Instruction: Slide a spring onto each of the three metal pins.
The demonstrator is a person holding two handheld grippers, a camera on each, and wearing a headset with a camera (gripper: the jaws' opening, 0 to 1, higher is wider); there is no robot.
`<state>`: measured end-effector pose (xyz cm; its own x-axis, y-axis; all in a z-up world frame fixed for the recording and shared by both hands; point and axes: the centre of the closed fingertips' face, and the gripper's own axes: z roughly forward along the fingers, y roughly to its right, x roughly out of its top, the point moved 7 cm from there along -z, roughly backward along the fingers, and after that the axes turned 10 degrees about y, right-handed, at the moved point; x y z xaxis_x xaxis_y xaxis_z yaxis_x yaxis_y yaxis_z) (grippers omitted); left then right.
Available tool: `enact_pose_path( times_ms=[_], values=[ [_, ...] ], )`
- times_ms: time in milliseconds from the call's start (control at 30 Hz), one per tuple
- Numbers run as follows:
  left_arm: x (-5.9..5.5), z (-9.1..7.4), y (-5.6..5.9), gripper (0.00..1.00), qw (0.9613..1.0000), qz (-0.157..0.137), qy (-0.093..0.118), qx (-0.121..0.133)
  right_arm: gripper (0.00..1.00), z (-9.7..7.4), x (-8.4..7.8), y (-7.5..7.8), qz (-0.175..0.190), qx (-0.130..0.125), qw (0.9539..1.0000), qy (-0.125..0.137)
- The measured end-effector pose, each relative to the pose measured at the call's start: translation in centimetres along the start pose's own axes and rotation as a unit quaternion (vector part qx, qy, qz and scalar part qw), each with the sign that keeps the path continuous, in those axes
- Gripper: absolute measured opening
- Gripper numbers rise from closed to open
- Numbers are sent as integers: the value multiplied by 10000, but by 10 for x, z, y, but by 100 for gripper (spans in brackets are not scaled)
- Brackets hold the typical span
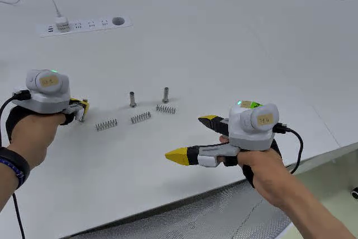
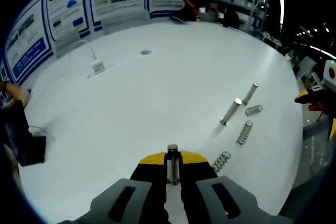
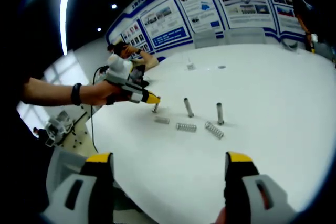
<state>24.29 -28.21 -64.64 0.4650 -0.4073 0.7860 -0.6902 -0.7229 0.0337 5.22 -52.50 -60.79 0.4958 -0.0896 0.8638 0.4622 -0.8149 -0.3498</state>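
Left gripper point(image 1: 81, 110) clamping silver metal pin point(image 2: 172, 156); right gripper point(image 1: 184, 137) gaping empty; three coiled wire springs point(image 1: 141, 117) lying loose, none threaded

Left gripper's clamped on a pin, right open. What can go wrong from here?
1. The short silver metal pin sits in the left gripper's narrow pinch; pushing a spring on may tilt it.
2. Small coiled wire springs lie loose on the white table; the open right gripper may flick one into the two upright pins.
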Motion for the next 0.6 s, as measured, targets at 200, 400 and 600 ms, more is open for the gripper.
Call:
enact_pose_path(
  times_ms=[200, 400, 600],
  values=[
    [-1, -8, -1, 8, 9998, -163, 85, 58, 89, 0, 0, 0, -6, 6, 10000, 4],
    [-2, -12, -1, 8, 9998, -159, 97, 85, 89, 1, 1, -1, -10, 14, 10000, 9],
    [-3, -15, -2, 8, 9996, -185, 120, 171, 89, 1, 2, -1, -21, 31, 10000, -4]
  ],
)
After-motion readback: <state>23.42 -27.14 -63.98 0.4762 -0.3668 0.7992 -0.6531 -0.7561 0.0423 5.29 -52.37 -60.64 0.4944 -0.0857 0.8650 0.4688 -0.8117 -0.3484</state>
